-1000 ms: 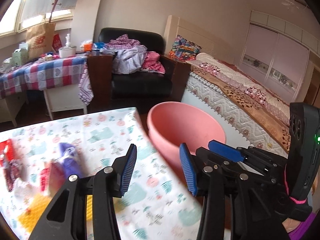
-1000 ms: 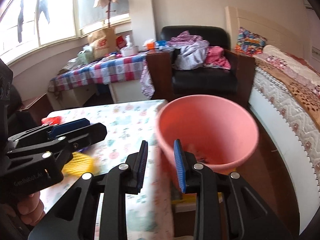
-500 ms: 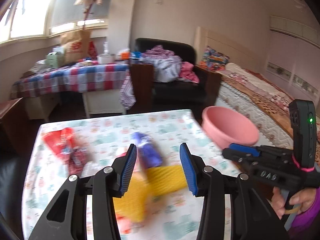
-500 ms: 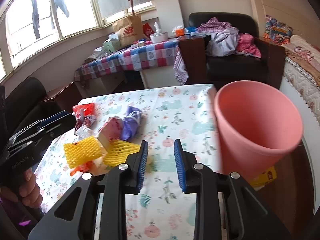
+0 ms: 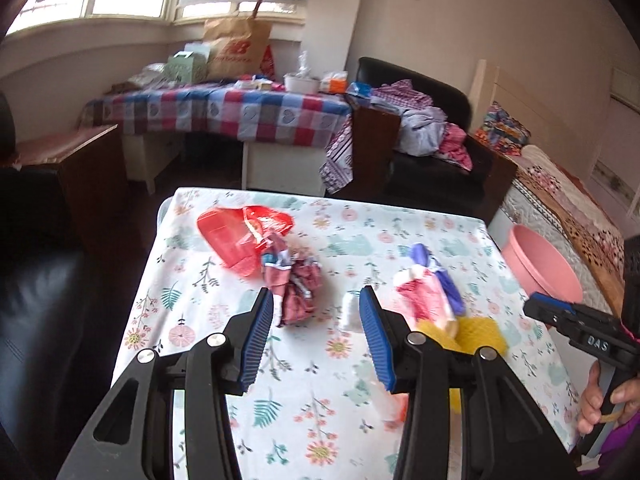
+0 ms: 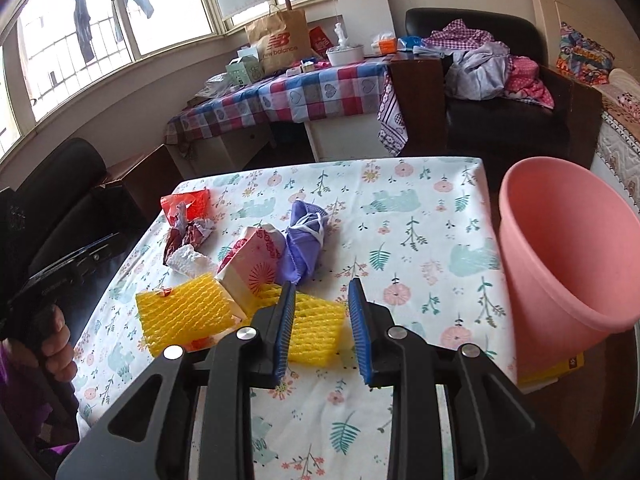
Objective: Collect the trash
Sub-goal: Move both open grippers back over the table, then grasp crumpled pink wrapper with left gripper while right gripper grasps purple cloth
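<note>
Trash lies on the floral-cloth table (image 6: 420,216): a red plastic bag (image 5: 236,236), a crumpled dark red wrapper (image 5: 298,288), a white foam net (image 6: 188,258), a pink-and-white paper box (image 6: 256,268), a purple cloth bundle (image 6: 306,236) and two yellow foam nets (image 6: 184,312) (image 6: 316,328). A pink bin (image 6: 560,256) stands beside the table's right edge. My left gripper (image 5: 316,336) is open and empty, above the table near the dark red wrapper. My right gripper (image 6: 322,328) is open and empty, above the right yellow net.
A checked-cloth table (image 5: 224,112) with bags and boxes stands at the back. A black armchair (image 6: 500,92) piled with clothes is beside it, and a bed (image 5: 568,200) at the right. A dark sofa (image 5: 36,300) borders the table's left side.
Both grippers have swung left, away from the pink bin, and now face the trash on the table. Both stay open and empty.
</note>
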Motion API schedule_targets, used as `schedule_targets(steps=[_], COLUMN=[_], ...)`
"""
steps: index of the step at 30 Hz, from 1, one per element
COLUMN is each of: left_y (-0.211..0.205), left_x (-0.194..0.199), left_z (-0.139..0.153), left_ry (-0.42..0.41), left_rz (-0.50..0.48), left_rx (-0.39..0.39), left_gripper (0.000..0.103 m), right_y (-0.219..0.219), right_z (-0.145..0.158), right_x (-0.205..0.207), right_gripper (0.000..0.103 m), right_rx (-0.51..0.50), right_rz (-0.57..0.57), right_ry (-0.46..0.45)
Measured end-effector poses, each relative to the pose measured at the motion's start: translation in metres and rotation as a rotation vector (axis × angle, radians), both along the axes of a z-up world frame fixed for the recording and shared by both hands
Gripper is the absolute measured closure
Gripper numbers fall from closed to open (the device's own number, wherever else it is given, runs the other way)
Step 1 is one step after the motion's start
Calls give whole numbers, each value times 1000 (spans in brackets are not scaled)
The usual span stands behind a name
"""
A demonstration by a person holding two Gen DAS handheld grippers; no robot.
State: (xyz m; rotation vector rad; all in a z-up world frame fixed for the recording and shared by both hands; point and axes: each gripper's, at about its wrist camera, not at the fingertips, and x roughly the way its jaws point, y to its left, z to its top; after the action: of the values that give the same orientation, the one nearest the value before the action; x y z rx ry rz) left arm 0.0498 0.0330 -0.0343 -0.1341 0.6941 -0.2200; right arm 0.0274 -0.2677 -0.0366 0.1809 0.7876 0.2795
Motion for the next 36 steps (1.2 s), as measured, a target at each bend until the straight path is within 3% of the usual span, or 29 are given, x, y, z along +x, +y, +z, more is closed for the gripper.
schedule_targets(steps=[11, 13, 15, 17, 18, 20, 23, 31, 34, 36], left_y=[4, 7, 8, 8, 9, 9, 9, 11, 15, 17], left_x=[52, 58, 61, 61, 62, 61, 58, 43, 42, 43], left_z=[-41, -49, -53, -54, -54, -53, -50, -39, -40, -40], left_ry=[95, 114, 127, 129, 127, 118, 99, 72, 98, 104], left_rz=[40, 49, 47, 44, 39, 34, 22, 12, 14, 19], left_rx=[-3, -19, -35, -43, -51, -48, -47, -44, -84, -110], left_gripper=[60, 65, 72, 74, 83, 88, 103, 103, 103, 93], right_y=[21, 25, 31, 35, 37, 41, 47, 48, 48, 48], right_z=[-5, -6, -7, -8, -9, -13, -16, -27, -31, -35], right_x=[32, 38, 44, 49, 51, 55, 59, 75, 80, 83], right_gripper=[75, 74, 60, 59, 59, 59, 59, 59, 59, 59], right_rx=[23, 24, 33, 29, 25, 19, 7, -46, -41, -37], right_rz=[59, 70, 84, 92, 95, 102, 105, 57, 51, 47], right_ry=[42, 49, 49, 50, 53, 63, 70, 101, 119, 128])
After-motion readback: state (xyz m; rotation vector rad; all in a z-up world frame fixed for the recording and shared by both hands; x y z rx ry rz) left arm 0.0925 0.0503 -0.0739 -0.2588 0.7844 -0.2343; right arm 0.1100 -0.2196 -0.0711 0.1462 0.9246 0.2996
